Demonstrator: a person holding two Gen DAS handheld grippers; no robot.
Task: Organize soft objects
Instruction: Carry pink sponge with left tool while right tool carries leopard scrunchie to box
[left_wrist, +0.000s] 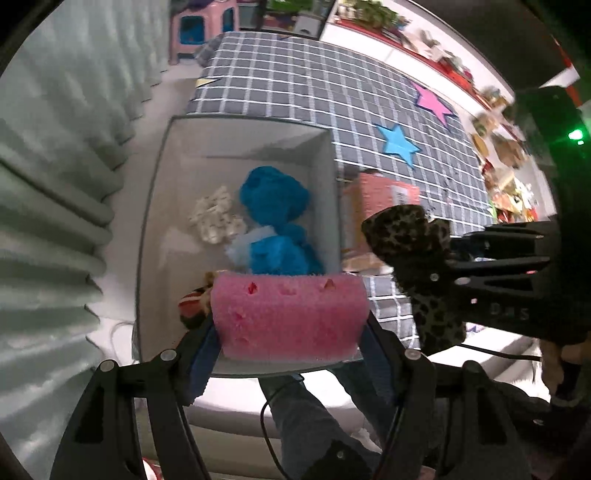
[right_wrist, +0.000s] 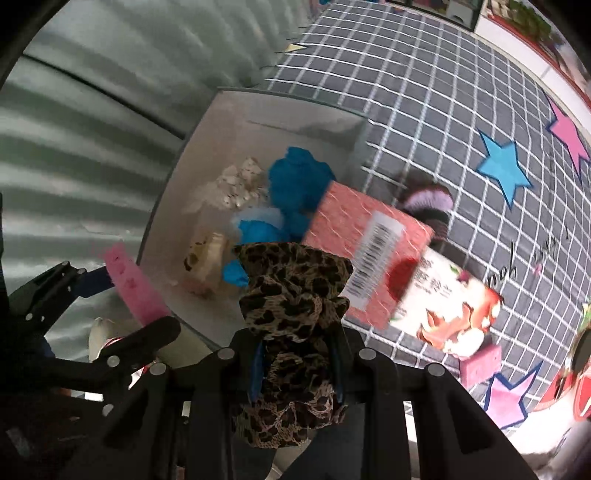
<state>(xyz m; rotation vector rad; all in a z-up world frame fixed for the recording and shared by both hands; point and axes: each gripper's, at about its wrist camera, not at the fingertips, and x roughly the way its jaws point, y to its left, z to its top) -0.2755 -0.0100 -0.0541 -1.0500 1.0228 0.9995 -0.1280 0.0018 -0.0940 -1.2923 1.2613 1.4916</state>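
1. Two grippers hang above the near end of a white box (left_wrist: 162, 206), both pointing steeply down.
2. The left gripper (left_wrist: 290, 325) pinches a pink sponge (left_wrist: 288, 317) across its width, one finger (left_wrist: 201, 347) on each short end, so the sponge sits over the box's near rim.
3. The right gripper (right_wrist: 295, 369) has its jaws pressed together on a leopard-print scrunchie (right_wrist: 291, 295), which bunches above and below the pinch (seen from the left wrist view, it hangs just right of the box).
4. Inside the box lie a blue fluffy bundle (left_wrist: 273, 199), a cream patterned scrunchie (left_wrist: 216, 218) beside it on the left, and a striped soft thing (left_wrist: 192, 306) by the near wall, partly hidden behind the sponge.
5. The box stands at the edge of a grey checked cloth (left_wrist: 314, 85) with blue (left_wrist: 397, 142) and pink (left_wrist: 432, 101) stars on it.
6. Just right of the box sits a pink-red carton (right_wrist: 369, 254) with a barcode.
7. Beyond the carton lies a dark-and-lilac scrunchie (right_wrist: 430, 201); a second, smaller pink block (right_wrist: 482, 363) lies near the cloth's front edge.
8. Pale pleated curtain (left_wrist: 48, 206) fills the left side.
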